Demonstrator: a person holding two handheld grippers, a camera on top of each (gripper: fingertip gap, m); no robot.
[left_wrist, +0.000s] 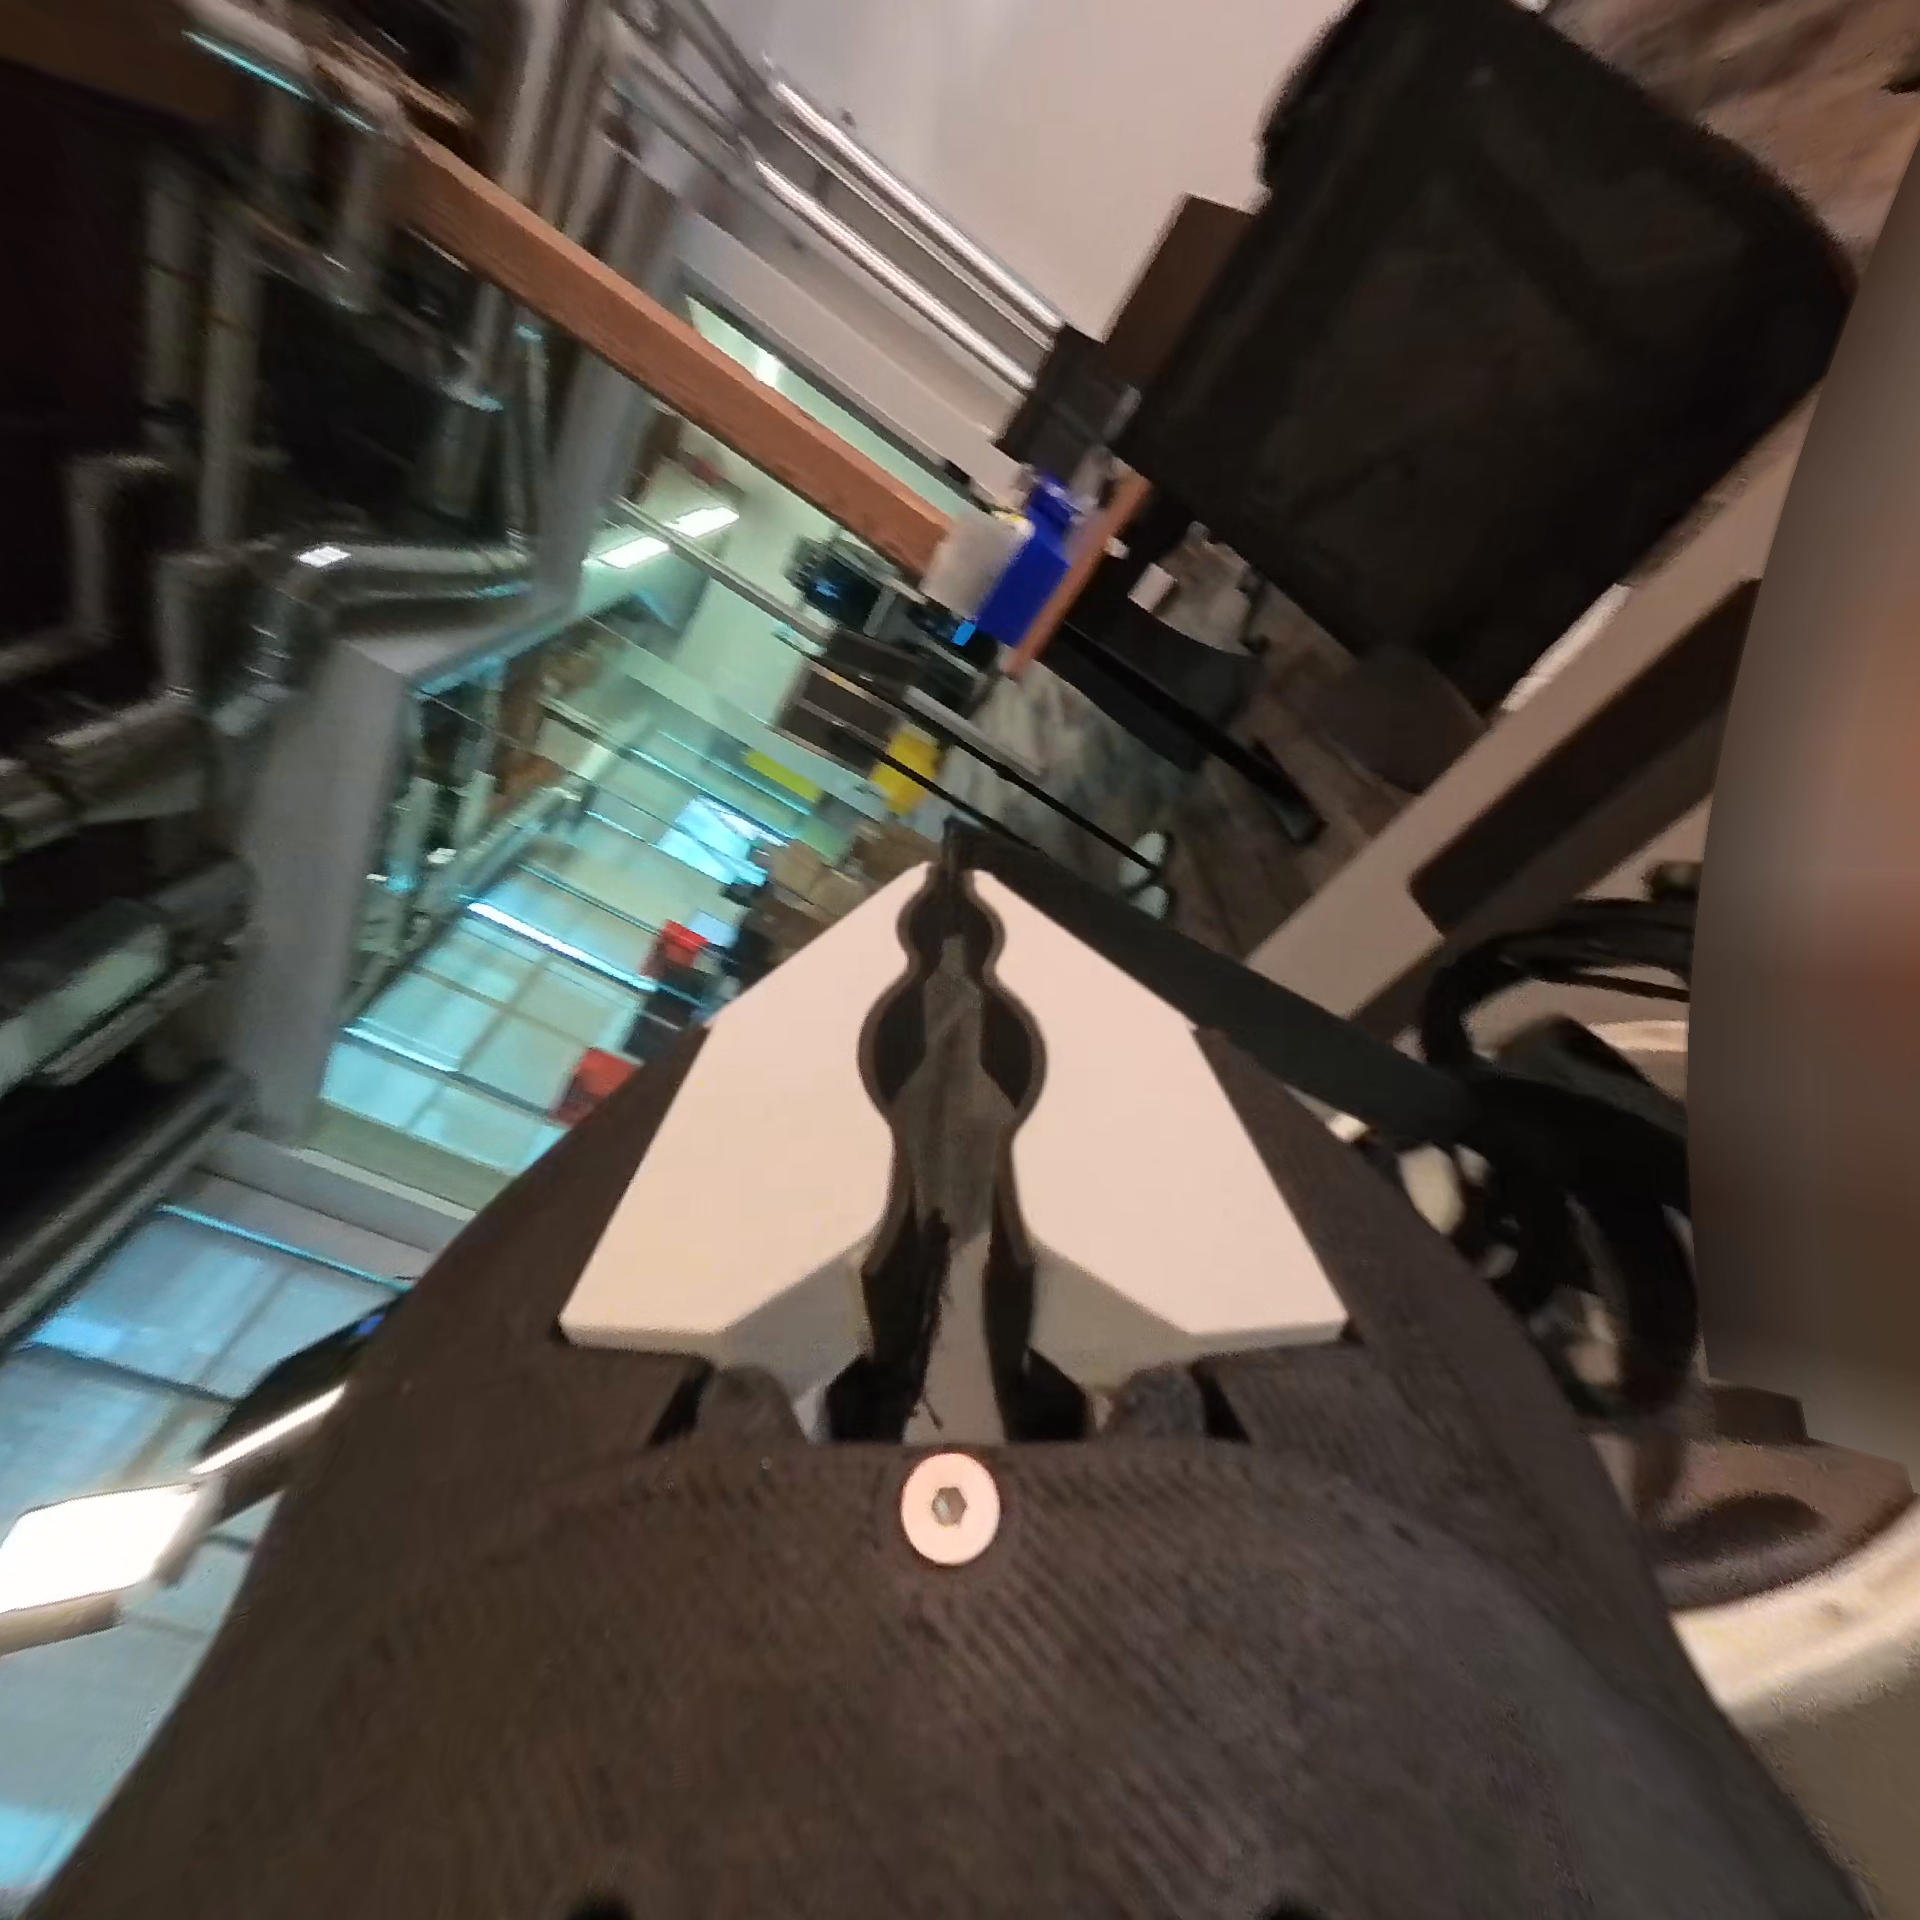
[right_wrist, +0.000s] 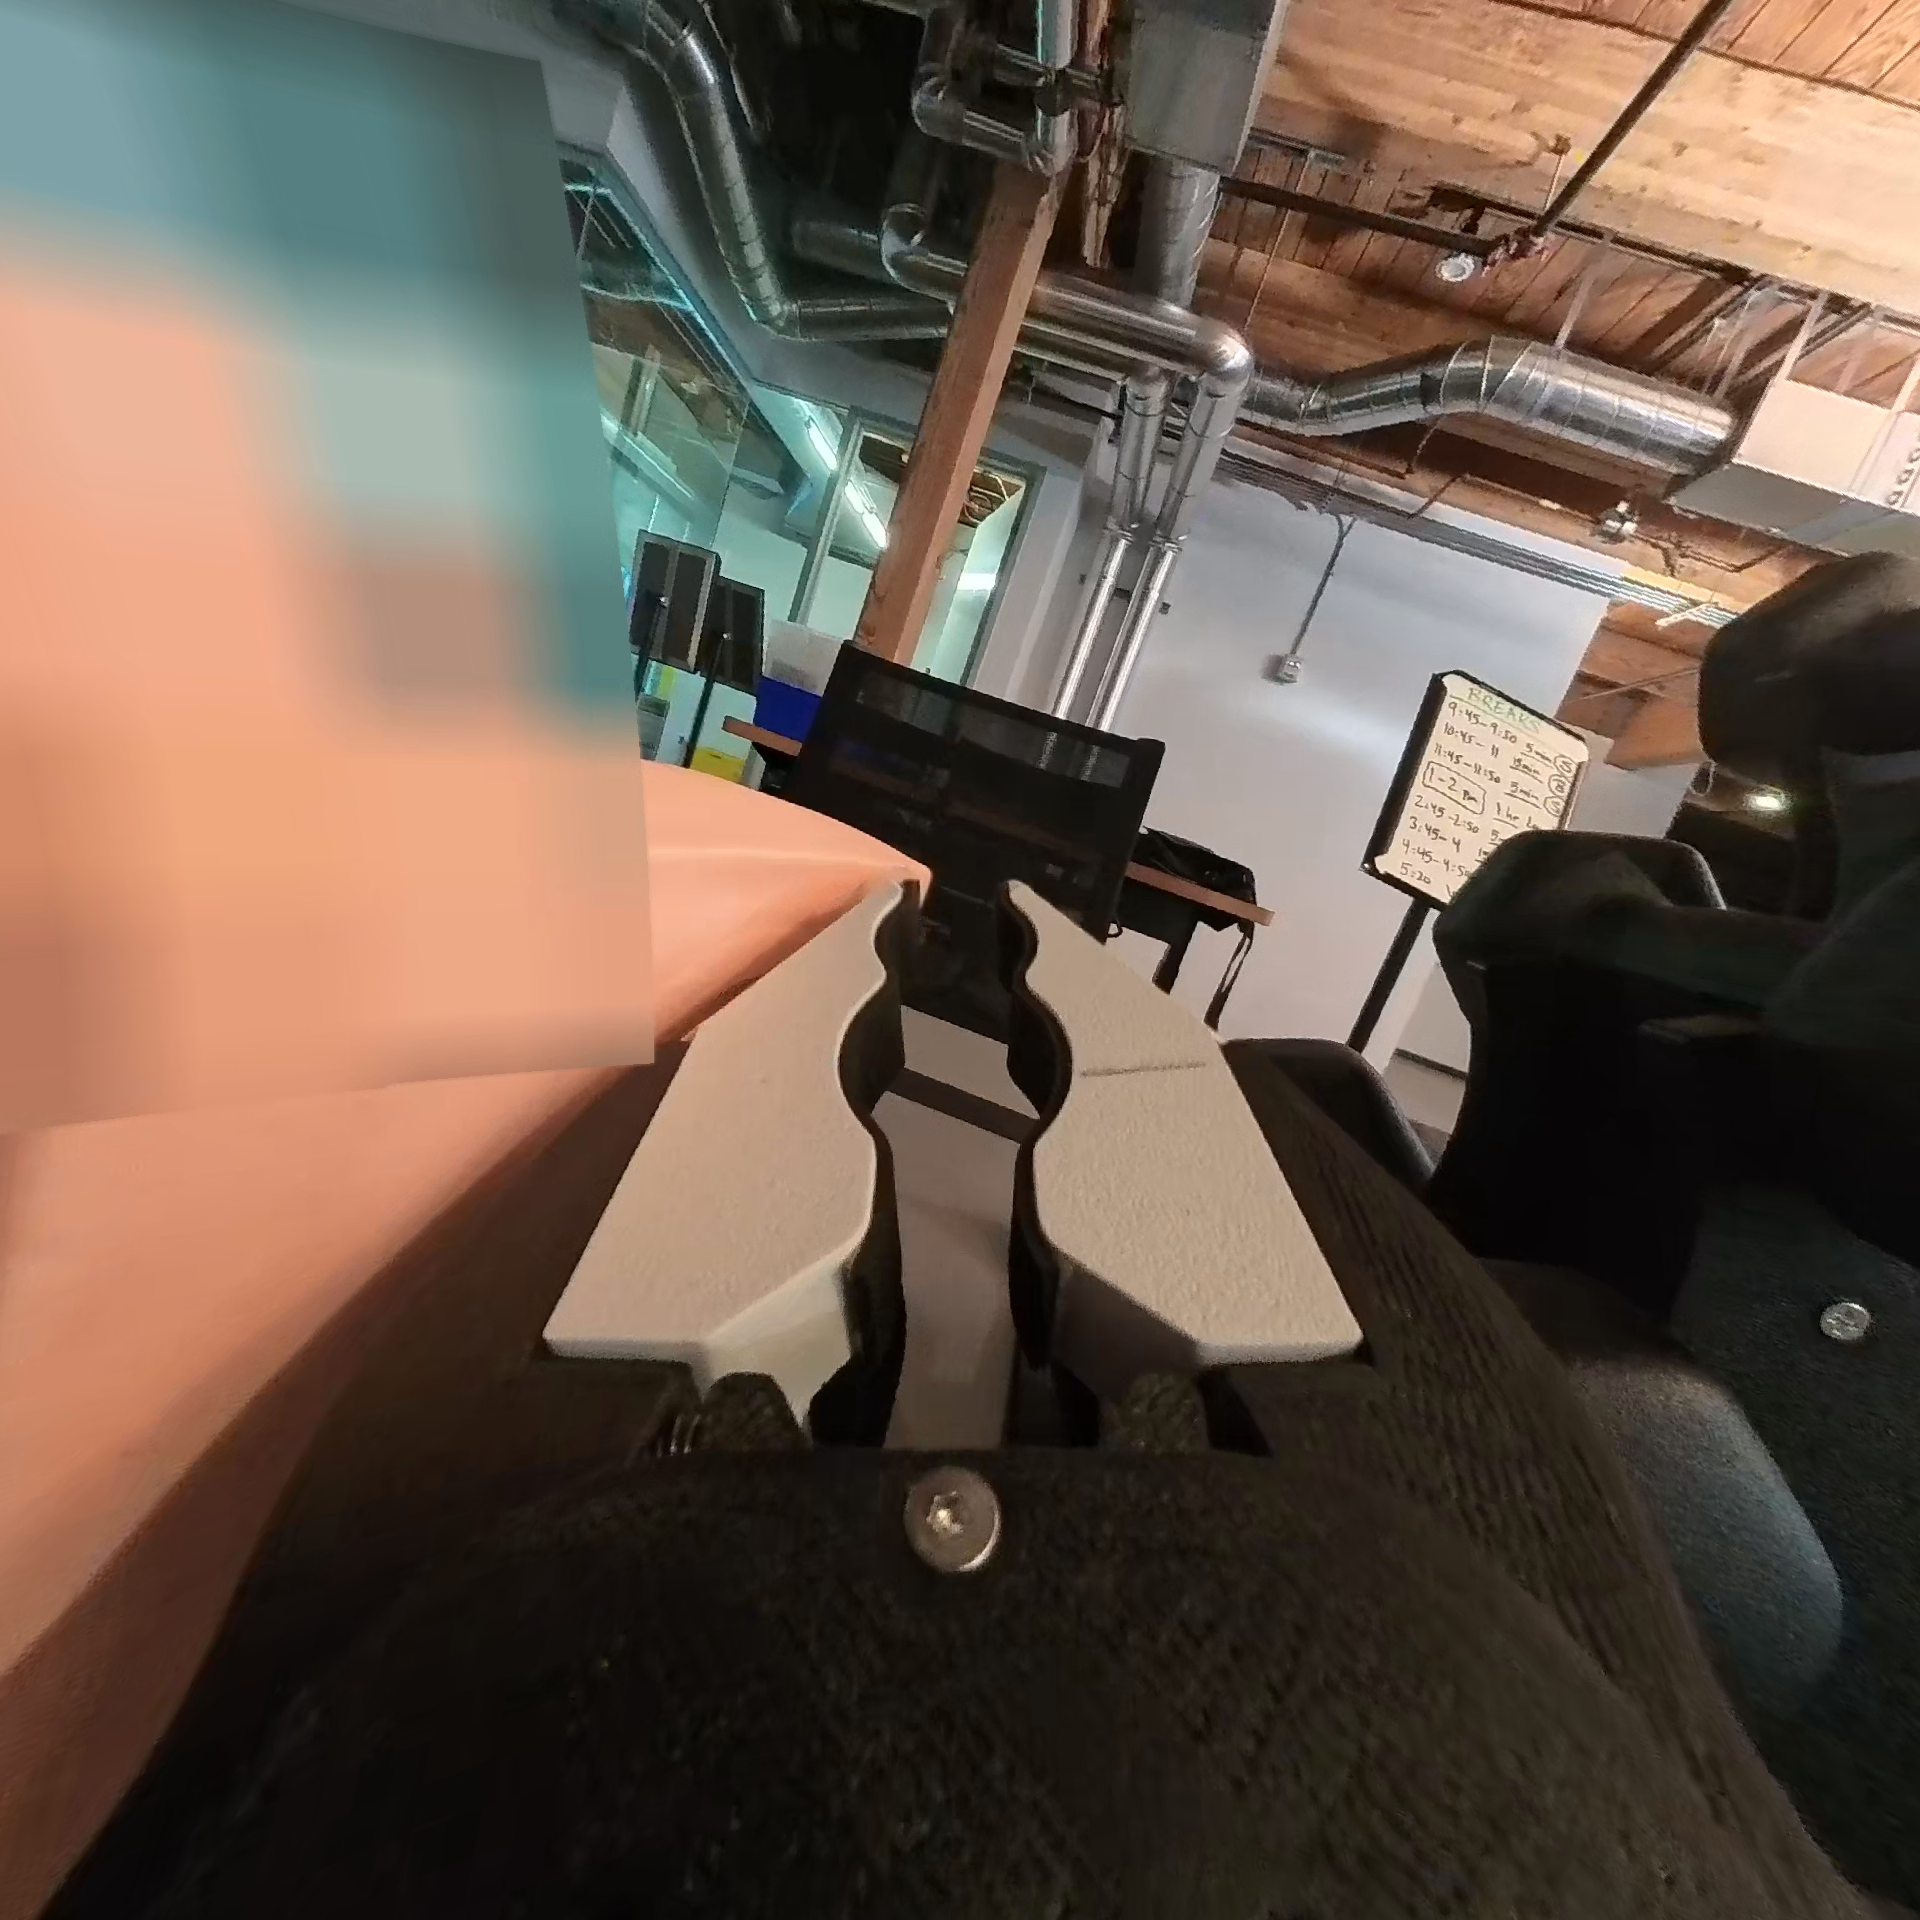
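The left gripper (left_wrist: 951, 883) has its two white fingers (left_wrist: 790, 1132) pressed together at the tips, clamped on a black strap (left_wrist: 1226, 982) that runs off to its right toward a bundle of black cables (left_wrist: 1558, 1226). The view is tilted and blurred; ahead of the tips and slightly right, a wooden table edge (left_wrist: 665, 332) carries a blue box (left_wrist: 1034, 566), with a black chair (left_wrist: 1455, 343) farther right.

The right gripper (right_wrist: 961, 904) stands with its jaws apart and nothing between them. Straight ahead of its tips sits a black mesh chair (right_wrist: 997, 790). To its right stands a whiteboard (right_wrist: 1475, 795) on a stand, and nearer on the right a black seat (right_wrist: 1600, 997). Silver ducts (right_wrist: 1507, 395) hang above.
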